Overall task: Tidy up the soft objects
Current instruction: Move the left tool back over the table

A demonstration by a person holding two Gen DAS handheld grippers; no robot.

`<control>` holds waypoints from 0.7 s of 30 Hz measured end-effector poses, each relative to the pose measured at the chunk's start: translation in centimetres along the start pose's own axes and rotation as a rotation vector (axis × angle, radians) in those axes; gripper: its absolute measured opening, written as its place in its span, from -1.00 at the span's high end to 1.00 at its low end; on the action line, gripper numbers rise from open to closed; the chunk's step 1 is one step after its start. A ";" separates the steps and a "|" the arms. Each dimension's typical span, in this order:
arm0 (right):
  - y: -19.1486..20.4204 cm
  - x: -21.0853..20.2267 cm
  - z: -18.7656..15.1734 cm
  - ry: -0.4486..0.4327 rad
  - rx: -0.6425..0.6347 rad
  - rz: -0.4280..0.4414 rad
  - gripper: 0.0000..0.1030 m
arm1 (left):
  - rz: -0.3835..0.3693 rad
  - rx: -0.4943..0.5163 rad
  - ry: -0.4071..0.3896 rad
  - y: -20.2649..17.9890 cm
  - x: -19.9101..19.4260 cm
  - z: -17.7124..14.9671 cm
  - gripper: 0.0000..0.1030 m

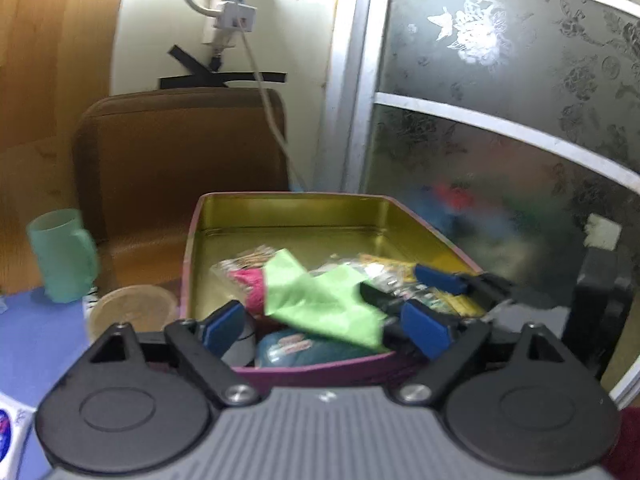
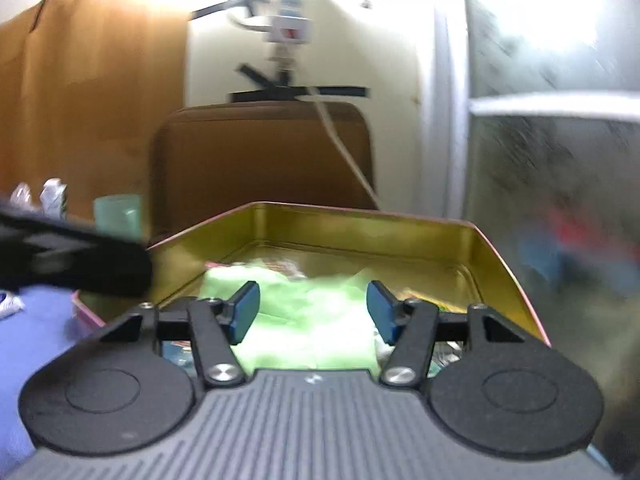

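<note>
A gold-lined tin box (image 1: pixel 304 212) with a pink outside stands on the blue table. In it lie a light green cloth (image 1: pixel 320 300), a pink soft item (image 1: pixel 252 284), a blue packet (image 1: pixel 296 348) and shiny snack packets (image 1: pixel 400 276). My left gripper (image 1: pixel 324 330) is open at the box's near rim, over the cloth. My right gripper (image 2: pixel 312 312) is open just above the green cloth (image 2: pixel 312 320) inside the box (image 2: pixel 360 224). It shows in the left wrist view (image 1: pixel 430 294) reaching in from the right.
A green cup (image 1: pixel 62 254) and a round tan lid (image 1: pixel 132 310) sit left of the box. A brown chair (image 1: pixel 180 160) stands behind it. A patterned glass door (image 1: pixel 500 120) is on the right. The left gripper's dark body (image 2: pixel 72 256) crosses the right wrist view.
</note>
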State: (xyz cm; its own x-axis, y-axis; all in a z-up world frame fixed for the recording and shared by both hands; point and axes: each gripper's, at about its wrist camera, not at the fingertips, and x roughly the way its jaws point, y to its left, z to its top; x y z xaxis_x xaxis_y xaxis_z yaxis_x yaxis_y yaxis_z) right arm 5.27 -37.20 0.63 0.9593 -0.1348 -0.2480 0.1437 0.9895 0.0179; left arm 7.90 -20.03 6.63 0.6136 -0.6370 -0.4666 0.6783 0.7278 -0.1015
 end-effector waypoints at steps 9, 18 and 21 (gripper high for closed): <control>0.7 -2.0 -0.9 -0.066 0.023 0.036 -0.26 | 0.013 -0.077 0.009 2.6 -2.6 -2.5 -0.76; 4.7 -4.6 -0.4 -0.153 -0.034 0.235 -0.24 | 0.101 -0.176 0.027 7.8 -8.0 -7.7 -0.78; 6.9 -5.0 -0.4 -0.136 -0.083 0.340 -0.24 | 0.172 -0.256 0.016 10.9 -10.4 -9.4 -0.78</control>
State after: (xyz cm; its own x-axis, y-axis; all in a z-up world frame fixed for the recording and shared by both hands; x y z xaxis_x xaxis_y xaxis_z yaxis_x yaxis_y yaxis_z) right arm 1.37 -29.65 1.62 0.9731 0.2020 -0.1103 -0.2036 0.9790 -0.0029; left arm 5.13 -3.10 2.10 0.7030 -0.4959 -0.5098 0.4397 0.8664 -0.2364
